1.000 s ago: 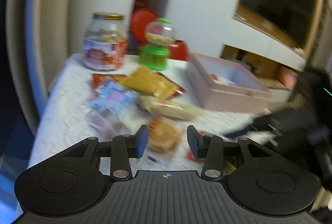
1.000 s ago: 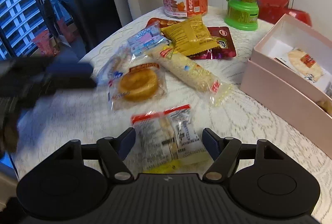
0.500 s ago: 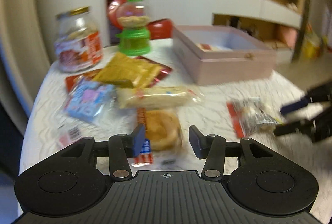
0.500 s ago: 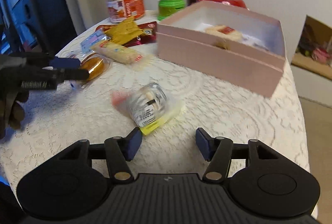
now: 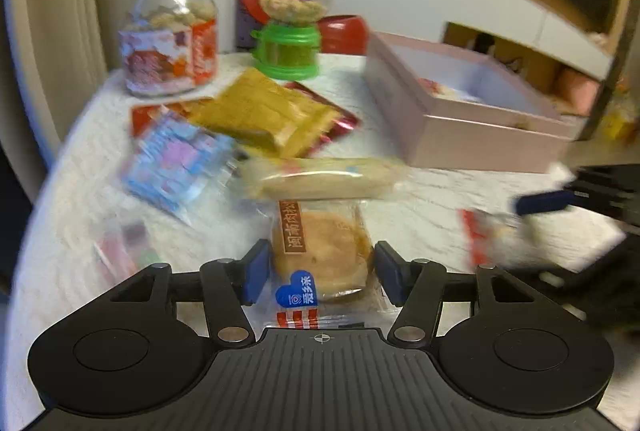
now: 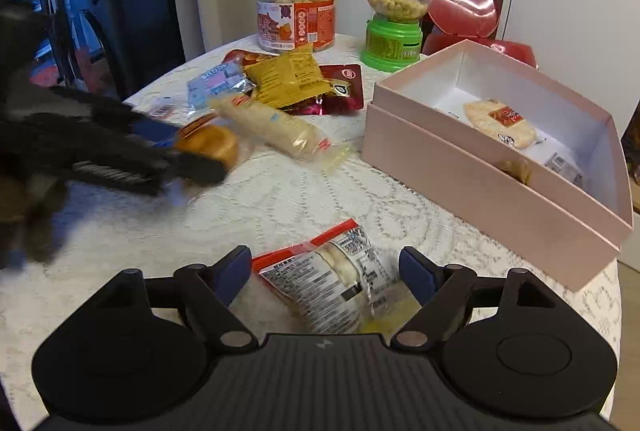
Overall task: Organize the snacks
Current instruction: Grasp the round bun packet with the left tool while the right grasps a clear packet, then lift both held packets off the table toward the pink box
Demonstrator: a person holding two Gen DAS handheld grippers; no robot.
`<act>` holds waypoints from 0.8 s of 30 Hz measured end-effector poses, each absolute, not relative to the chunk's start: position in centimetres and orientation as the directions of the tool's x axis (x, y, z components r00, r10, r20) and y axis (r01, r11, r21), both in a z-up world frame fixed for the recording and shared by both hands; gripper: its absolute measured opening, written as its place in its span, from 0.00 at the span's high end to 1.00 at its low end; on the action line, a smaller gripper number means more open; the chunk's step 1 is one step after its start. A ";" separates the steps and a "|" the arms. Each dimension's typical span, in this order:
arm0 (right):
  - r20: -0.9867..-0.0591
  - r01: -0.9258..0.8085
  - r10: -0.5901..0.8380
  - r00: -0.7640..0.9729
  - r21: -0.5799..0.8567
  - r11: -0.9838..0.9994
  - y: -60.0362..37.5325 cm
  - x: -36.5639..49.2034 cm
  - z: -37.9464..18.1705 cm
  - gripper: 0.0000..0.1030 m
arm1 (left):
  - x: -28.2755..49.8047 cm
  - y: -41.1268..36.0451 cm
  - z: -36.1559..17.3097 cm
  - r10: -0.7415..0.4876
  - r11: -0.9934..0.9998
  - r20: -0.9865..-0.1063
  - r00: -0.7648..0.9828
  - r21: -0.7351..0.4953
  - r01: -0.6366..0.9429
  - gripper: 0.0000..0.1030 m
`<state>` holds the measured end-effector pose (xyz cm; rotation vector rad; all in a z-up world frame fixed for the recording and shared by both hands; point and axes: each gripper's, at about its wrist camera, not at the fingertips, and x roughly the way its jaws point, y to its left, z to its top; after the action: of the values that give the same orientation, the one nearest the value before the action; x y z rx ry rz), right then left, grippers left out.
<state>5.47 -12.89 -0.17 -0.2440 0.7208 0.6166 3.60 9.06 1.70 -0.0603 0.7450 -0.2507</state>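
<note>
Left gripper (image 5: 319, 273) opening astride the round cake pack (image 5: 325, 260), right gripper (image 6: 325, 273) opening astride the red-edged pack (image 6: 332, 283) near the table edge (image 6: 600, 295); bare lace between them, pink box (image 6: 472, 171) blocking right, snack pile (image 6: 280, 91) beyond.

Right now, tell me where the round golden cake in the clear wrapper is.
In the left wrist view the round golden cake in its clear wrapper lies on the white lace tablecloth between the opening left gripper fingers, just before the long pale cracker pack.

Glossy plastic wrappers (image 6: 328, 291), lace tablecloth (image 6: 280, 199)
</note>
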 end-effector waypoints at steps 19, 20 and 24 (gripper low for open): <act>-0.658 -0.394 0.320 0.682 0.038 0.918 -19.4 2.0 0.8 0.52 | -1.4 3.1 0.5 -0.218 0.973 -0.618 0.755 -0.078 0.217 0.40; -0.658 -0.382 0.311 0.686 0.039 0.923 -19.3 2.2 0.7 0.52 | -1.4 3.2 0.6 -0.216 0.973 -0.618 0.756 -0.077 0.216 0.40; -0.680 -0.413 0.371 0.633 0.109 0.904 -18.1 2.5 0.1 0.52 | -1.6 3.5 0.7 -0.197 0.978 -0.625 0.756 -0.068 0.199 0.40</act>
<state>2.51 -18.06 0.14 -0.0591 0.7642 0.4485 -1.60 3.51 0.71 0.0022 0.6807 -0.2158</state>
